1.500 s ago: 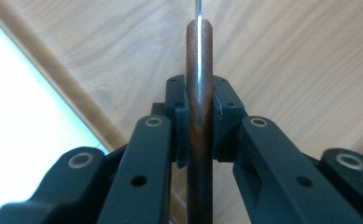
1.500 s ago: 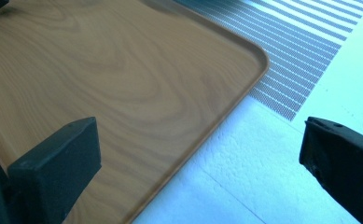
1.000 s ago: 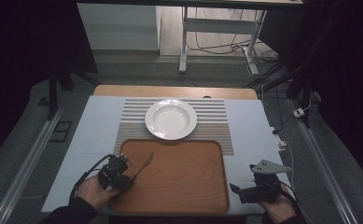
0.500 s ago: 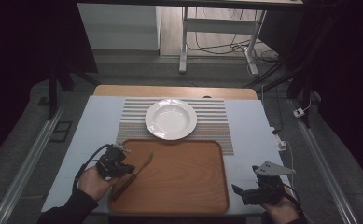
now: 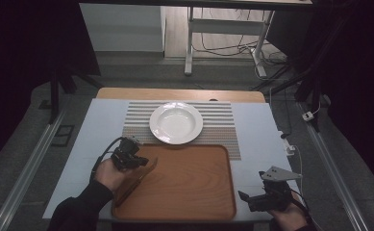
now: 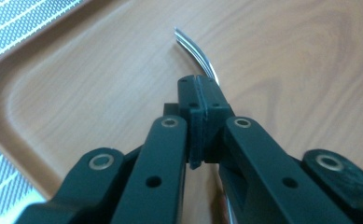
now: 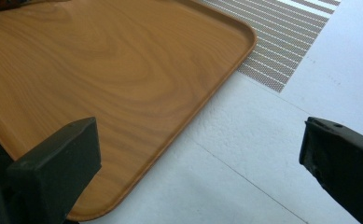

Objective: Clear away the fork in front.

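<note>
A dim room surrounds the table: grey floor, a white-legged desk frame, and cables trailing beneath it.

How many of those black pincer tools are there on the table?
2. The left gripper is over the wooden tray's left side, clamped on a fork. The right gripper sits open at the table's near right corner.

Dim room with dark edges in the high view, brightest patch on the floor beyond the table, soft sheen on the white plate, gripper views evenly lit, near jaws blurred, fork tines slightly soft
</note>
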Tool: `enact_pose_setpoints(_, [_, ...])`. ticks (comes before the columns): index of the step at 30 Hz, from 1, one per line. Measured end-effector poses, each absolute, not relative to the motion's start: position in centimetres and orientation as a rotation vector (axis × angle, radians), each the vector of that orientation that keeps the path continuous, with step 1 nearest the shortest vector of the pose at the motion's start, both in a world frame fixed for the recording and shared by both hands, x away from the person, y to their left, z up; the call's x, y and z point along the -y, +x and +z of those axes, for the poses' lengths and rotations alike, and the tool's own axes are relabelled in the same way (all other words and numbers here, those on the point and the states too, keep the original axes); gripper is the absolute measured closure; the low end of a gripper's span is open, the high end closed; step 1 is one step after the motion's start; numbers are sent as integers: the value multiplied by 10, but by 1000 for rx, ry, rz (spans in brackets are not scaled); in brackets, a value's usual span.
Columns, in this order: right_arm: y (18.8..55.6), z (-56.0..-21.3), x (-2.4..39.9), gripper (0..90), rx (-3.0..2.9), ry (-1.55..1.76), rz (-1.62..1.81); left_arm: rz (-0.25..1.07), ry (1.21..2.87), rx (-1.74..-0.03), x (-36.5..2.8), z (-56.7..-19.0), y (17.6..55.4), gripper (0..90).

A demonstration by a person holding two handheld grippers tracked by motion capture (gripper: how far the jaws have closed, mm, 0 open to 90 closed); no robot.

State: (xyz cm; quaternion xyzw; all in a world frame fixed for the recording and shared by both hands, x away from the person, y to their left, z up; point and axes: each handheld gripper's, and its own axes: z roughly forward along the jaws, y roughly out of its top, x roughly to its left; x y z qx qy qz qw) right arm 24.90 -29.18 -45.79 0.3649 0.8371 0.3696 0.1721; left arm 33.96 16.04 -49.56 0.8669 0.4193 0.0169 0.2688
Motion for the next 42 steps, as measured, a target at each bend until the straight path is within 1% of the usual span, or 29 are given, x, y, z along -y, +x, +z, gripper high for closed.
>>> enact_pose_setpoints(3, [249, -458, 292, 0, -2379, 1040, 1050, 40, 2351, -1151, -155, -499, 345, 893])
enact_pose_setpoints(6, [250, -458, 292, 0, -2384, 1039, 1051, -37, 2342, -1076, -142, -497, 341, 893])
enact_pose_setpoints(9, [250, -458, 292, 0, -2389, 1039, 1046, -6, 2397, -1019, -127, -495, 336, 893])
enact_pose_setpoints(13, [249, -458, 292, 0, -2389, 1038, 1051, -25, 2402, -1023, -127, -496, 334, 892])
enact_pose_setpoints(17, [249, -458, 292, 0, -2391, 1036, 1054, -102, 2413, -992, -127, -499, 326, 892])
enact_pose_setpoints(21, [249, -458, 292, 0, -2391, 1034, 1058, -115, 2482, -962, -123, -504, 312, 892])
enact_pose_setpoints(24, [249, -458, 292, 0, -2390, 1031, 1058, -68, 2530, -985, -126, -506, 305, 892])
enact_pose_setpoints(29, [249, -458, 292, 0, -2392, 1024, 1057, -11, 2535, -1061, -141, -505, 305, 892])
enact_pose_setpoints(37, [249, -458, 292, 0, -2392, 1028, 1059, -30, 2496, -1184, -169, -508, 312, 891])
enact_pose_setpoints(42, [249, -458, 292, 0, -2393, 1031, 1062, -32, 2481, -1221, -177, -508, 313, 887])
